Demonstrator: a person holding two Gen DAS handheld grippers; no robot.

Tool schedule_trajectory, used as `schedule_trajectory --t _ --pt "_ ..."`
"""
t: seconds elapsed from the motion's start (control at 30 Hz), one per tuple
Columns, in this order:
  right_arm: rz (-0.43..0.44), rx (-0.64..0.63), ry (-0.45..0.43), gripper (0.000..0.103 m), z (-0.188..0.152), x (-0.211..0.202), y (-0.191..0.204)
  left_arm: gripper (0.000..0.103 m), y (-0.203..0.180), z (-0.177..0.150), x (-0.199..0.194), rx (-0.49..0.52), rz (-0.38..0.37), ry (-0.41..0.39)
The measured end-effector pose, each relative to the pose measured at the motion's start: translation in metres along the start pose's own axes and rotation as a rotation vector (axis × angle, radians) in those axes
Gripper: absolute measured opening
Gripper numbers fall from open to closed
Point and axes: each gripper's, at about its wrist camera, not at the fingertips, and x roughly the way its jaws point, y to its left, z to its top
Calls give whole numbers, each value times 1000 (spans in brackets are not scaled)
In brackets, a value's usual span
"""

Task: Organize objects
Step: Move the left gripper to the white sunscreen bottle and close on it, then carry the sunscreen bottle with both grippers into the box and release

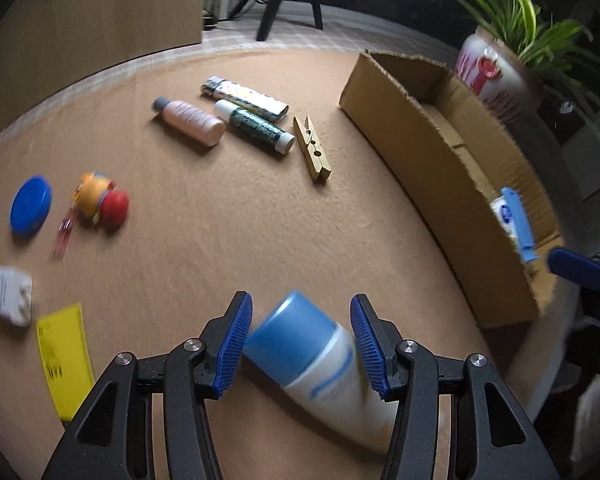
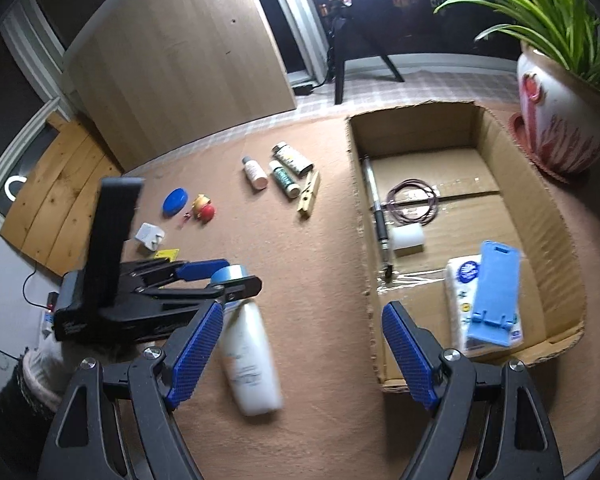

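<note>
1. Far left, loose items lie on the surface [image 1: 228,240]: a blue lid [image 1: 31,211], a white plug [image 1: 9,300].
2. The left claw [image 1: 301,346] clenches a tilted, blue-capped lotion bottle [image 1: 320,364]; gripped askew, it could twist free.
3. The right claw [image 2: 302,354] hangs released, empty.
4. Right, the cardboard box [image 2: 360,200] wall could snag the bottle's base.

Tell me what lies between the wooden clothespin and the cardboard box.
Nothing: in both wrist views only bare brown table cover separates the clothespin from the box.
</note>
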Motion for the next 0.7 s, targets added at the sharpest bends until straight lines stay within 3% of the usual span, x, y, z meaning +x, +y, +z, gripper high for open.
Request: schedule_trajectory --t 0.2,0.33,0.57,0.7 --pt "49 -34 47 79 1 15 15 61 25 -32 -26 -142 -35 -36" --pt "83 -67 106 76 2 35 28 61 28 -57 -35 -208 -105 -33" --pt "105 -67 219 66 0 70 35 61 15 -73 -24 -242 -189 -6" --pt "124 -56 269 54 -4 82 34 60 11 -74 -21 -268 -216 -16"
